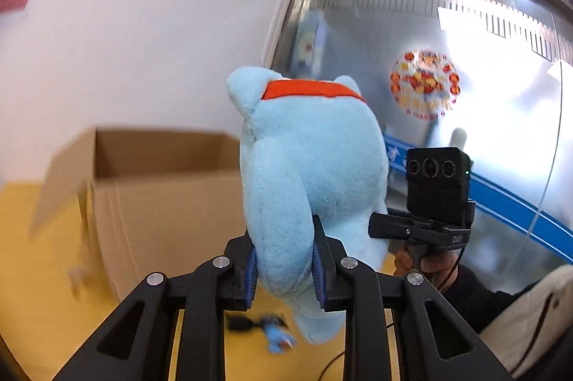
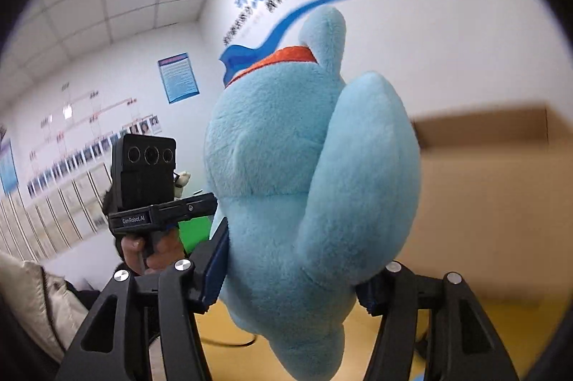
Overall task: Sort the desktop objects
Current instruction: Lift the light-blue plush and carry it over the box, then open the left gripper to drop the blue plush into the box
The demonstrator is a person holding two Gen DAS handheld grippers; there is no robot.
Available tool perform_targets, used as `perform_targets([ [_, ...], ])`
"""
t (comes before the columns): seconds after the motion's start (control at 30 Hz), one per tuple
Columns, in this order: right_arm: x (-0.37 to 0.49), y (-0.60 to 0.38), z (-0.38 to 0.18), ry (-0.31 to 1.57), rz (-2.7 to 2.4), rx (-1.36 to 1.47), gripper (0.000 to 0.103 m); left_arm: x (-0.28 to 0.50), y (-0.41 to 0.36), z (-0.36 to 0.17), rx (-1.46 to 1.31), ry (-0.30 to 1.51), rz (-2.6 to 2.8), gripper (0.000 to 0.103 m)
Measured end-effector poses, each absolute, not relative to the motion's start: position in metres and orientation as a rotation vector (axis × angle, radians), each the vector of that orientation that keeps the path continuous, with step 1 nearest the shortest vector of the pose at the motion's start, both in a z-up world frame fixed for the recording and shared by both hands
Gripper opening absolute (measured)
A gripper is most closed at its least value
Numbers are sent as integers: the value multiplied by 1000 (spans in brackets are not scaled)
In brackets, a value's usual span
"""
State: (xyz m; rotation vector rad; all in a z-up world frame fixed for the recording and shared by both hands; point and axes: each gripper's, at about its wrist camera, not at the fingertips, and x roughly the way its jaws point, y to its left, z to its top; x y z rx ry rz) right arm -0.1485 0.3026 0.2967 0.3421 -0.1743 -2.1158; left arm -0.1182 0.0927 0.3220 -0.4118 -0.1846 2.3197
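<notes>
A light blue plush toy [image 1: 308, 173] with an orange collar is held up in the air by both grippers. My left gripper [image 1: 284, 268] is shut on its lower part. My right gripper [image 2: 290, 273] is shut on the same plush toy [image 2: 304, 173], which fills the gap between the jaws. An open cardboard box [image 1: 161, 198] stands on the yellow table to the left behind the toy; in the right wrist view the box [image 2: 483, 202] is at the right. Each view shows the other gripper's black camera unit beside the toy.
A small blue toy with a black cable [image 1: 268, 331] lies on the yellow table [image 1: 35, 273] under the plush. A glass door [image 1: 447, 94] is at the right, a white wall behind. A person's beige sleeve [image 2: 39, 295] is at the lower left.
</notes>
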Motion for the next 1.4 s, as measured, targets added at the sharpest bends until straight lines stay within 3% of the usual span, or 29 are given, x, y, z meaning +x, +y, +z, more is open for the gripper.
perform_targets([
  [0.2,-235,291,392,-57,-2182,308,58,-214,77,397,-366,-236,2412,25],
  [0.33,-315,283,401,-59,-2215,425,58,-308,75,408,-512,-315,2435,25],
  [0.57,-444,288,354,-123,-2268,718,58,-454,87,360,-847,-440,2463,25],
  [0.87,-518,288,279,-137,-2264,1001,61,-538,98,275,-1172,-509,2431,25],
  [0.93,-527,293,274,-132,-2260,1030,65,-546,99,266,-1208,-503,2424,25],
  [1.03,-531,301,272,-140,-2299,1041,80,-548,105,261,-1249,-461,2417,26],
  [1.1,-535,316,267,-170,-2350,1070,85,-547,106,262,-1268,-435,2443,32],
  [1.13,-536,319,269,-186,-2386,1074,88,-545,107,265,-1272,-422,2471,39],
  [1.2,-533,324,275,-203,-2445,1061,103,-540,105,275,-1260,-402,2533,65],
  [1.23,-530,327,279,-196,-2457,1045,103,-537,105,280,-1247,-403,2561,86],
  [1.27,-526,330,283,-188,-2469,1028,103,-535,105,284,-1234,-404,2589,93],
  [1.4,-516,332,294,-114,-2513,1044,103,-524,105,290,-1249,-381,2611,93],
])
